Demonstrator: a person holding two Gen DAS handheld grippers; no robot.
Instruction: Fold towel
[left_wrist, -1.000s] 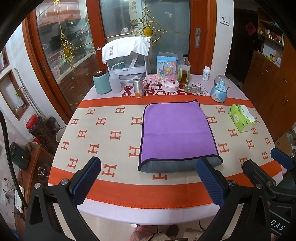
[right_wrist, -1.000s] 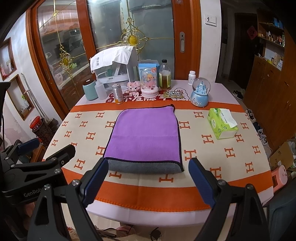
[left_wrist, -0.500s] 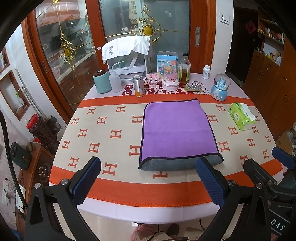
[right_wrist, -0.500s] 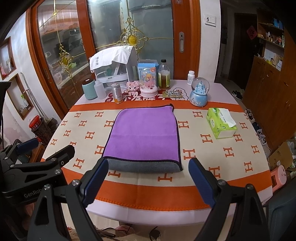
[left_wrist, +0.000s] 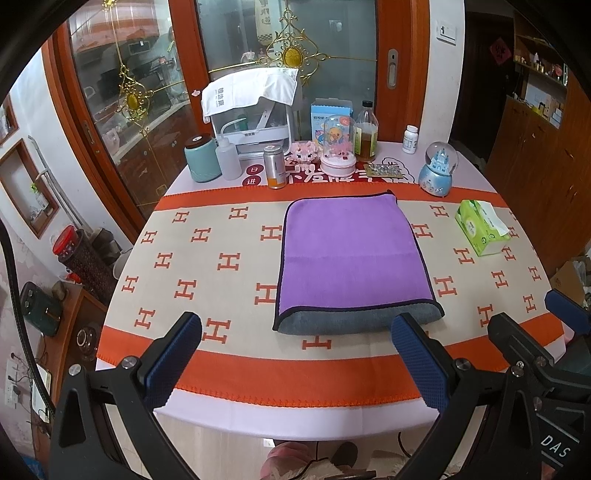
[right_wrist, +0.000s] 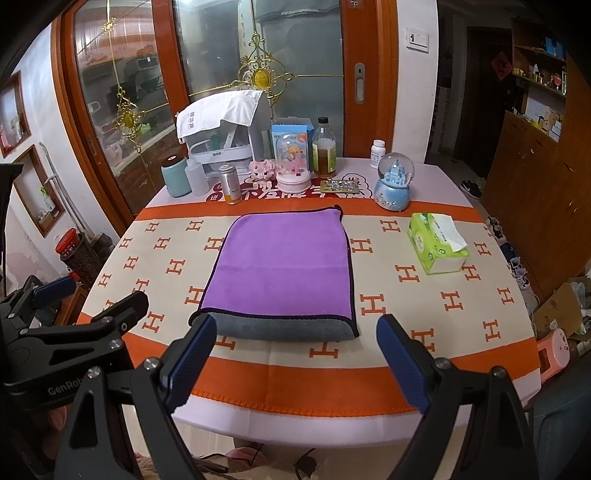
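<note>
The towel (left_wrist: 351, 251) is seen lying flat in the middle of the table (left_wrist: 207, 258), on a cream cloth printed with orange H shapes and edged with orange bands. It is folded into a neat rectangle: the top face is purple with a thin dark trim along its edges, and a grey layer is shown along the near edge, where the fold is rounded and thick. A faint crease is visible across the purple face. A tissue pack (left_wrist: 482, 227) is placed well apart to the right, and a snow globe (left_wrist: 437, 170) stands beyond the far right corner. The left gripper (left_wrist: 295, 354) and the right gripper (right_wrist: 295, 362) are both held spread wide above the near table edge, nothing being gripped, short of the towel
</note>
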